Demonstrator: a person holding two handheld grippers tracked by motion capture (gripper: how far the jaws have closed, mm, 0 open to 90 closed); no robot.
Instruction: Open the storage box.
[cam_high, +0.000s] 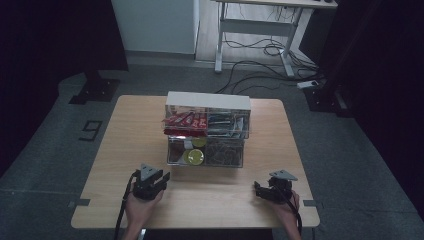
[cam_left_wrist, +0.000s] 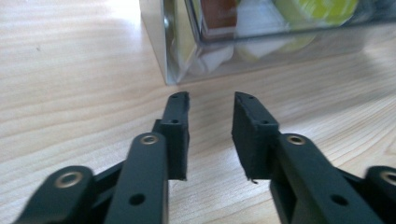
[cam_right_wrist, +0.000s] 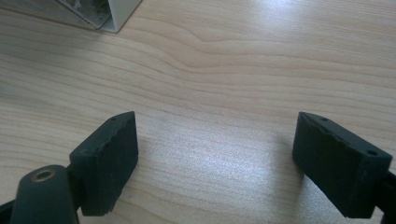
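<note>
Drawer box (cam_high: 207, 135), clear plastic w/ white top, sits mid-desk (cam_high: 125, 150), long axis running left-right across the desk; lower drawers hold yellow round bits and tangled wire-ish stuff, upper ones red packets, exact contents hard to make out. It lies ahead of both tools. Left tool (cam_high: 151, 183) is nearer: in left gripper view the box's near-left corner (cam_left_wrist: 170, 56) stands just beyond the tool (cam_left_wrist: 211, 100), slightly left of the gap. Jaws there are partly closed, nothing between them, not touching the box. Right tool (cam_high: 270, 190) is released wide over bare wood (cam_right_wrist: 215, 70), box corner (cam_right_wrist: 112, 11) cut off at top left, farther off. Drawer handles can't be made out.
</note>
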